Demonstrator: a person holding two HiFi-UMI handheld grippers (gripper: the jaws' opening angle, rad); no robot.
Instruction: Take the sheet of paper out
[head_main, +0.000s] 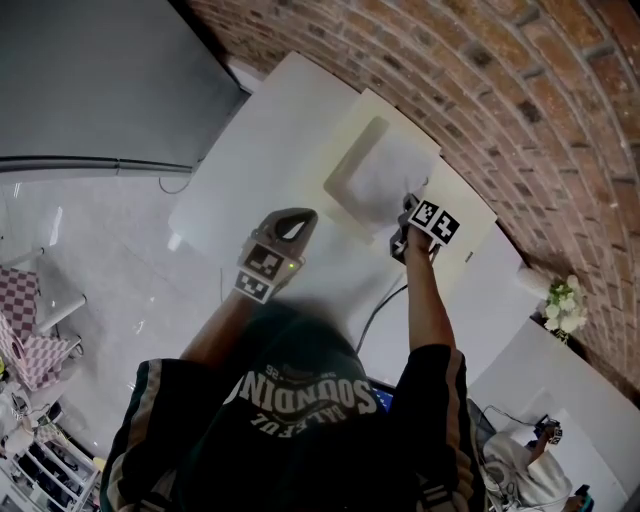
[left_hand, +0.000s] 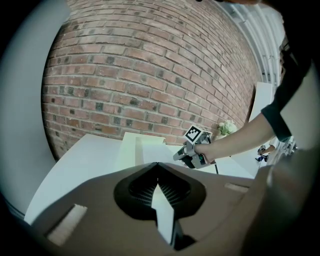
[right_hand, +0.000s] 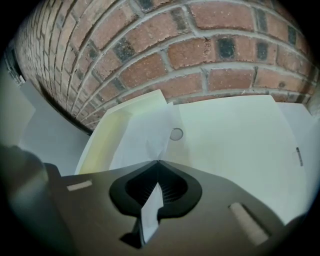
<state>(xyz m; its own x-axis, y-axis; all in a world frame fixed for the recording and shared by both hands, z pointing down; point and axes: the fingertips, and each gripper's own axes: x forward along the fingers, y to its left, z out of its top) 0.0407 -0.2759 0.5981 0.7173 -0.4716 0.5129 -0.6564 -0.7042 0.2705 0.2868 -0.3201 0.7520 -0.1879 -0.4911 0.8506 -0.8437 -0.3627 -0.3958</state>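
Bare white table (head_main: 262, 140) left of the folder (head_main: 462, 200), brick wall (head_main: 520, 80) close behind.

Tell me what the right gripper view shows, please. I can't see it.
The right gripper is shut on the edge of a white sheet of paper, crinkling it a little at the pinch. The paper lies on a cream envelope on a white table, with a brick wall behind.

The folder (head_main: 468, 212) was cream, the sheet of paper (head_main: 385, 172) on it white; beyond the folder, the brick wall (head_main: 520, 90) was red-brown with grey joints.
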